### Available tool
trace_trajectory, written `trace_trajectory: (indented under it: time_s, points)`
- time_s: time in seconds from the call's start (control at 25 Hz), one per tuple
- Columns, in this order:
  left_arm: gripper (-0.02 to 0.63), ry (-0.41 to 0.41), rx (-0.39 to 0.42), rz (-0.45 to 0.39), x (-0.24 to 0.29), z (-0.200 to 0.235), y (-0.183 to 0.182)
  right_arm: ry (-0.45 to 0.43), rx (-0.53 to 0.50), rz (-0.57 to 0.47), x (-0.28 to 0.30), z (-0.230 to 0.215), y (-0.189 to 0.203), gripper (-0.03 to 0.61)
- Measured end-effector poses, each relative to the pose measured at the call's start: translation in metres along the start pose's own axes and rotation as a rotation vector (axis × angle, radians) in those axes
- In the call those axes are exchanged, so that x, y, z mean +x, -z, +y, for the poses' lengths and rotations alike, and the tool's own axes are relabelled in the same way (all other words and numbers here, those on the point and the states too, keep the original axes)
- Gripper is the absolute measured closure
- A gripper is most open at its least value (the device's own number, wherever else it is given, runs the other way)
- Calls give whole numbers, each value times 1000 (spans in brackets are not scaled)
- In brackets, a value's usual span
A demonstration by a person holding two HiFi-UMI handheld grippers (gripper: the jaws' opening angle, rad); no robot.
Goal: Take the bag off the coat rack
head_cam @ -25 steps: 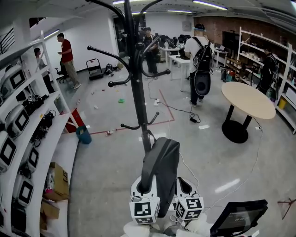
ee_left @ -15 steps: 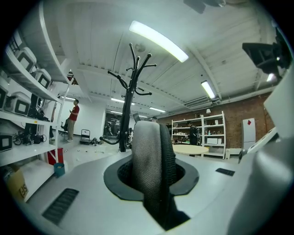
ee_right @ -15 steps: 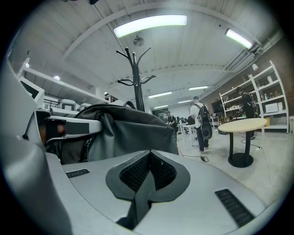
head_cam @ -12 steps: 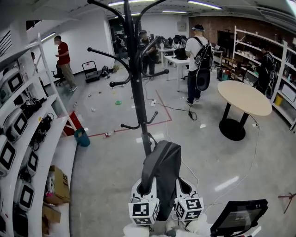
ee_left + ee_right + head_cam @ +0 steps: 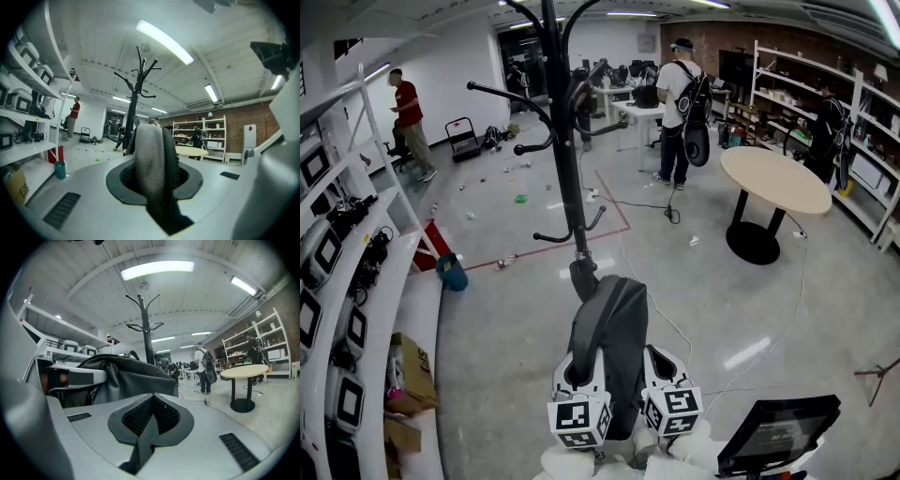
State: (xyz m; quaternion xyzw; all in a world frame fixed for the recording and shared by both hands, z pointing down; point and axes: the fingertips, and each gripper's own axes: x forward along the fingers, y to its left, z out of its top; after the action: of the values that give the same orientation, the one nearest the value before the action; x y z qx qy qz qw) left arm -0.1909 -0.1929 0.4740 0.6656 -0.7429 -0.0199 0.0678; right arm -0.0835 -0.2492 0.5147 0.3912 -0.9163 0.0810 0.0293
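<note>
The grey and black bag (image 5: 611,349) hangs between my two grippers, low in the head view and in front of the black coat rack (image 5: 565,169). It touches no hook that I can see. My left gripper (image 5: 578,377) is shut on a padded mesh strap (image 5: 154,173). My right gripper (image 5: 661,373) is shut on a narrower strap (image 5: 146,430), with the bag's body (image 5: 126,378) just to its left. The rack's pole (image 5: 135,101) rises behind the strap in the left gripper view, and the rack (image 5: 146,329) also shows behind the bag in the right gripper view.
White shelves (image 5: 347,272) with devices run along the left, with a cardboard box (image 5: 412,361) and a teal bucket (image 5: 450,272) by them. A round table (image 5: 773,178) stands at the right. A dark screen (image 5: 778,436) sits at the lower right. People stand further back.
Both grippers and the bag have drifted a little left and nearer, away from the rack. The rack's pole now sits further left in the head view. Both grips are unchanged.
</note>
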Motion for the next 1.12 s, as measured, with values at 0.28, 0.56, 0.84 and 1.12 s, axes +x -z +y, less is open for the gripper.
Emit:
trace_trajectory:
  time_s: [0.28, 0.56, 0.84, 1.12]
  points:
    - [531, -15, 4, -20, -20, 2, 0, 10, 10, 15, -21, 6, 9, 568]
    - [531, -63, 10, -9, -20, 3, 3, -45, -11, 16, -14, 11, 5, 568]
    - [531, -77, 2, 12, -6, -2, 5, -78, -22, 26, -7, 4, 4, 568]
    - [531, -65, 7, 18, 3, -3, 5, -85, -30, 33, 1, 1, 1, 568]
